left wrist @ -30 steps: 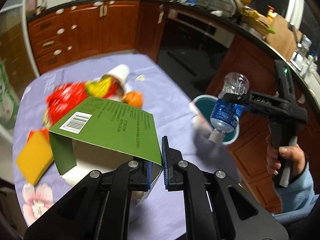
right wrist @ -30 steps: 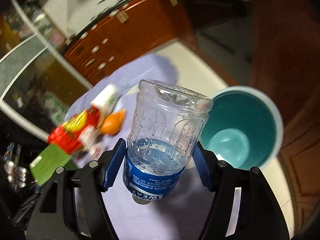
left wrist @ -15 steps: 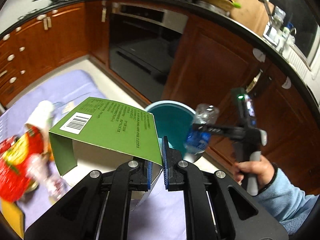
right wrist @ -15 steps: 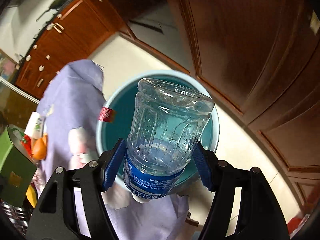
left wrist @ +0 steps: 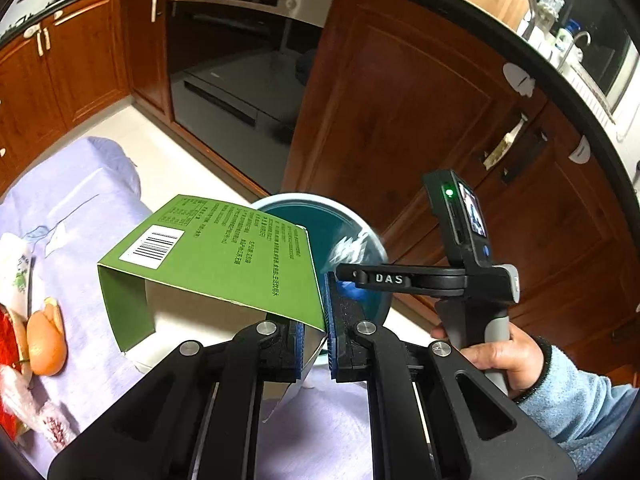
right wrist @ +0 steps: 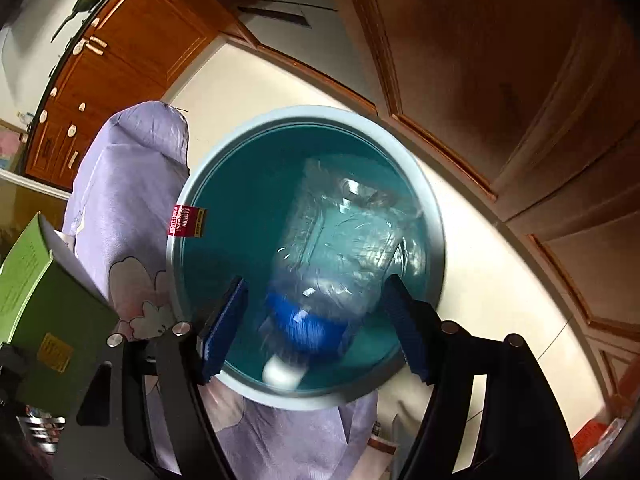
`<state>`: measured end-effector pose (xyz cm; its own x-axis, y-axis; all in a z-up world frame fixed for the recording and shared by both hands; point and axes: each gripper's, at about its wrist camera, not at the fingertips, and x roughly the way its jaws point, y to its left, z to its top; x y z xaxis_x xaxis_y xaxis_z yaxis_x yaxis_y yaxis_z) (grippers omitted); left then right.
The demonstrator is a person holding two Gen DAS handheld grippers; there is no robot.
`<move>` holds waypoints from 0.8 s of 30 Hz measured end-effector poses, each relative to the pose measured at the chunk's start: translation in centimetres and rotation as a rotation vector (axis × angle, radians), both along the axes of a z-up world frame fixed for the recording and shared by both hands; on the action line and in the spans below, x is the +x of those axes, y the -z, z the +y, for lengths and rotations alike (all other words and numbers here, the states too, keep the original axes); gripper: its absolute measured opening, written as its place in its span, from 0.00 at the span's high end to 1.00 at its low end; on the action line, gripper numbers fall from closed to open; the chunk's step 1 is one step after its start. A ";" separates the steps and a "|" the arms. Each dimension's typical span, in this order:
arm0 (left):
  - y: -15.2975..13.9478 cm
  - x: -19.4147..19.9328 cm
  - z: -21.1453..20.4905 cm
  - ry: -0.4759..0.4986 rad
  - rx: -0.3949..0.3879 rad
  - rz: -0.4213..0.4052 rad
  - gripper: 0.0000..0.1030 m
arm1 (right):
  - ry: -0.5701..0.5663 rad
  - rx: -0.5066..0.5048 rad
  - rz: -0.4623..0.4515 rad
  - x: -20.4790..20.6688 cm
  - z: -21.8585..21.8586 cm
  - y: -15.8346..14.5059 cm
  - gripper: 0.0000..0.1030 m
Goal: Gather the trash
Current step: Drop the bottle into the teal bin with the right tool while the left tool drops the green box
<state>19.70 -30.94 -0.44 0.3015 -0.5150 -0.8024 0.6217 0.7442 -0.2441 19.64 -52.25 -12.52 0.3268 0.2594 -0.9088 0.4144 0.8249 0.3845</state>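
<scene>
Right wrist view looks down on the teal bin [right wrist: 430, 216] on the floor just off the surface's edge, with the plastic bottle [right wrist: 340, 248] blurred over its mouth, between the right gripper [right wrist: 316, 328] jaws, which are opening with blue pads clear of its sides. I judge the bottle light, thin-walled and slick, best taken across its ribbed body rather than the neck. Next in size, the green carton [left wrist: 224, 248], open-ended and empty, hangs beside the bin rim, pinched by one thin wall in the left gripper [left wrist: 316, 340], whose jaws are clamped together on it; it looks light but easily creased, so an edge grip suits it. Draped in a lilac floral cloth [left wrist: 72, 188], the surface carries orange peel [left wrist: 44, 340] near its left edge. Dark wooden cabinets and an oven front stand close behind the bin
</scene>
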 end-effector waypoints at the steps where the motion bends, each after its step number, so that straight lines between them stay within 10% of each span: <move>1: 0.1 0.1 -0.2 0.003 -0.001 0.004 0.91 | 0.004 0.001 -0.001 -0.2 -0.2 0.0 0.33; 15: 2.6 1.3 -3.6 0.058 0.009 0.095 0.89 | 0.106 -0.081 -0.062 -2.8 -3.5 -4.5 0.21; 19: 3.4 1.7 -3.4 0.037 0.035 0.109 0.51 | 0.129 -0.096 -0.062 -3.2 -3.9 -4.9 0.21; 24: 3.0 2.0 -1.9 -0.008 0.022 0.103 0.32 | 0.139 -0.102 -0.055 -3.2 -3.8 -4.9 0.21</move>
